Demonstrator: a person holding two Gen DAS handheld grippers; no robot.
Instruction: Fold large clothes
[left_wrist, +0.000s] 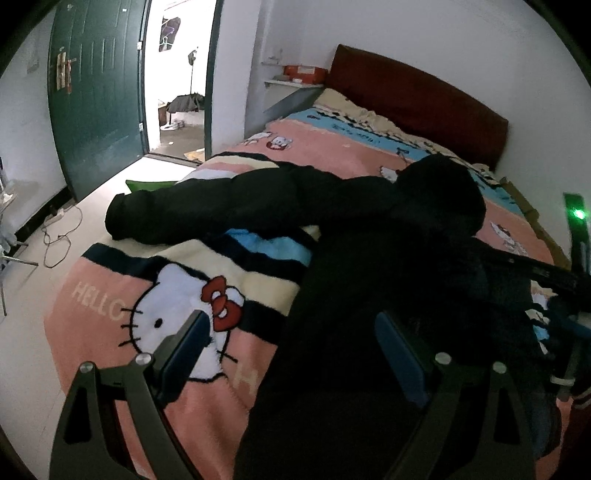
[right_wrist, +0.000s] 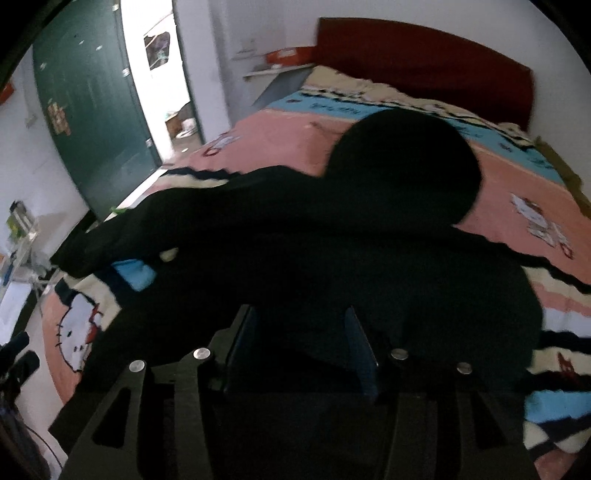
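A: Item one?
B: Black hooded jacket (left_wrist: 369, 229), laid flat on the bed blanket (left_wrist: 110, 295). Hood (right_wrist: 406, 166) towards the red headboard (left_wrist: 424, 99); one sleeve (left_wrist: 207, 206) stretched out towards the green door (left_wrist: 96, 96).

A: Blanket?
B: Pink, striped, with a white cartoon cat (left_wrist: 177, 317) printed beside the jacket's hem, on the door side.

A: Left gripper (left_wrist: 291, 354)?
B: Above the jacket's lower edge. Jaws wide apart, nothing between them; one finger (left_wrist: 184, 354) over the cat, the other over black cloth.

A: Right gripper (right_wrist: 301, 343)?
B: Over the jacket's body, below the hood. Jaws partly apart; no cloth seen pinched between them, though the picture is dark there.

A: Other?
B: Shelf (left_wrist: 291, 83) beside the headboard, holding an orange box (left_wrist: 303, 74).
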